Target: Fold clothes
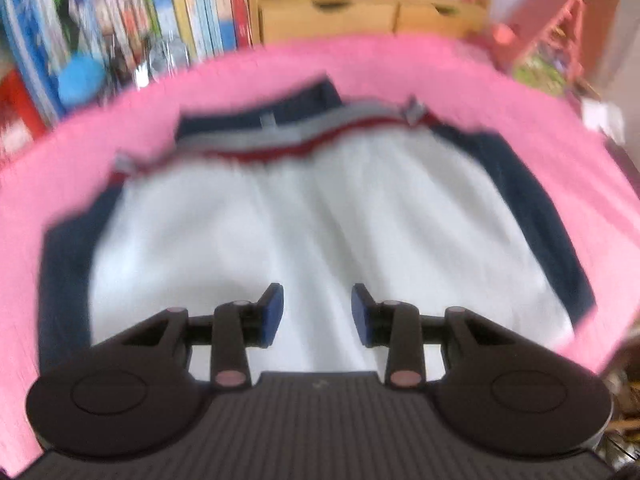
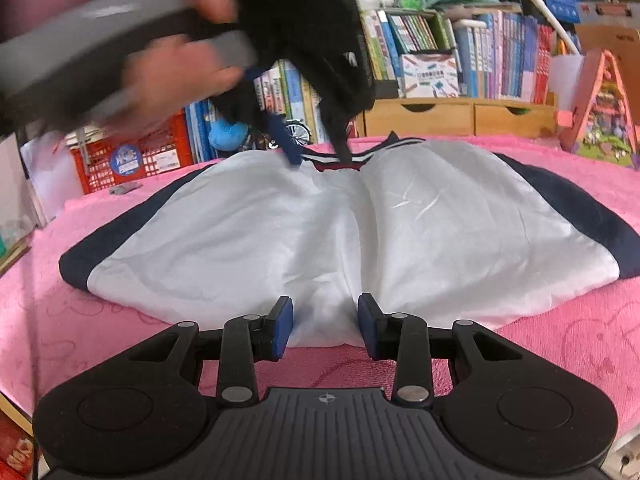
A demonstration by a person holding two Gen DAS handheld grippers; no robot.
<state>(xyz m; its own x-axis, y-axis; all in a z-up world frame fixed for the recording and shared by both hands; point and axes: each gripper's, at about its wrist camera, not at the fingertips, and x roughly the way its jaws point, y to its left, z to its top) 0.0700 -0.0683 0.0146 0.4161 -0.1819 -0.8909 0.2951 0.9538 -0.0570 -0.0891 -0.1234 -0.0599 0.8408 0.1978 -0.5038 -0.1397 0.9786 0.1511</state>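
- White with navy sides, the jacket (image 2: 320, 232) lies flat on the pink cloth (image 2: 580, 340), its long axis across me.
- My right gripper (image 2: 325, 328) is nearer, parted and empty at the near hem.
- My left gripper (image 1: 317, 314), parted and empty, hovers above; pink margin all round.

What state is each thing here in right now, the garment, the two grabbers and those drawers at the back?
Jacket: spread flat on the pink cover, white lining up, not yet folded.
Left gripper: fingers apart, nothing between them, above the jacket.
Right gripper: fingers apart at the jacket's near hem, not pinching it.
Wooden drawers: both closed.
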